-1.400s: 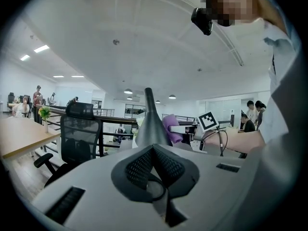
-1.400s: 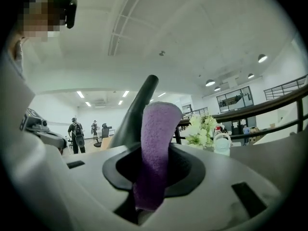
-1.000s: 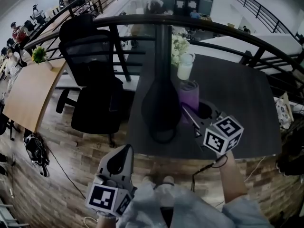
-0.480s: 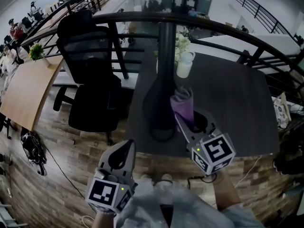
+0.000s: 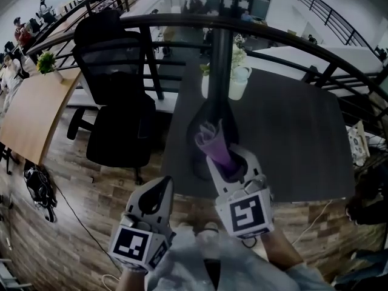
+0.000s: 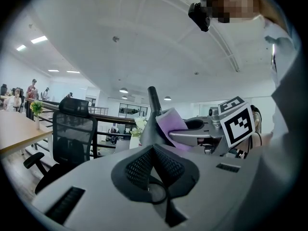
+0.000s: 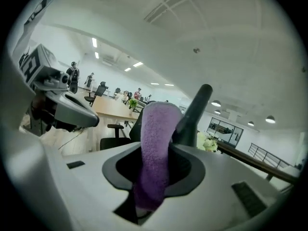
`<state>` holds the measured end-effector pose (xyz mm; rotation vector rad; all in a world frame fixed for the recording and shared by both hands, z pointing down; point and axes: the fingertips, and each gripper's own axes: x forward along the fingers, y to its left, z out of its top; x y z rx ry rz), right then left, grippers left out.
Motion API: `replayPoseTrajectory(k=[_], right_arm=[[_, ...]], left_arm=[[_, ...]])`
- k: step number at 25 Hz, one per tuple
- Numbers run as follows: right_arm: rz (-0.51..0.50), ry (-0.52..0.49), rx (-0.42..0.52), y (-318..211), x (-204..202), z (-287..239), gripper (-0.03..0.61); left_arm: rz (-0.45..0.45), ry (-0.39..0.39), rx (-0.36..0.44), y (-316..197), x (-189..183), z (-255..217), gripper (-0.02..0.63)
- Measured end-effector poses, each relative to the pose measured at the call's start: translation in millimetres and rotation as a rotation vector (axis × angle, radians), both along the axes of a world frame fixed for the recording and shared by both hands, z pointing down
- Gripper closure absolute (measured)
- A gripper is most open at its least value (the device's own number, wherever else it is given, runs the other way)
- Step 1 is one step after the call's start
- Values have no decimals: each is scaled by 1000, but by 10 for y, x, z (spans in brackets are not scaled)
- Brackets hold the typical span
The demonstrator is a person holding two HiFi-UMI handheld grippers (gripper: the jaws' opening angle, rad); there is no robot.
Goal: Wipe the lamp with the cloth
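The black lamp (image 5: 209, 123) stands on the dark table's near left part, its pole (image 5: 221, 59) rising out of a bulbous base. My right gripper (image 5: 218, 161) is shut on the purple cloth (image 5: 210, 140), which sticks up from the jaws right at the lamp's base. In the right gripper view the cloth (image 7: 155, 148) fills the jaw gap, and the lamp pole (image 7: 195, 110) is just behind it. My left gripper (image 5: 159, 190) hangs lower left, off the table over the floor, shut with nothing in it. From there the lamp pole (image 6: 154, 100) and cloth (image 6: 168, 123) show ahead.
A black office chair (image 5: 115, 102) stands left of the dark table (image 5: 297, 132). A white vase with flowers (image 5: 237, 85) sits behind the lamp. A curved black railing (image 5: 170, 22) runs behind, a wooden desk (image 5: 33, 108) lies far left, and a cable (image 5: 79, 223) trails on the floor.
My right gripper has carried the cloth leftward, from the lamp's right side to in front of its base. The left gripper has hardly moved.
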<state>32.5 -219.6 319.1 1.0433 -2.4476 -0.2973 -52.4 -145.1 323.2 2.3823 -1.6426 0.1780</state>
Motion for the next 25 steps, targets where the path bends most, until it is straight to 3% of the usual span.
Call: replayPoseTrajectory(k=[8, 12, 20, 25], right_arm=[[-123, 196, 68, 154, -476, 122, 459], [-202, 310, 153, 234, -586, 87, 459], [-373, 637, 442, 2, -659, -328, 459], [-519, 891, 513, -171, -729, -315, 459]], left_arm=[[-32, -6, -19, 47, -183, 15, 612], [-49, 1, -14, 63, -267, 22, 612], [-47, 0, -21, 43, -298, 42, 612], [-44, -13, -17, -2, -275, 34, 612]])
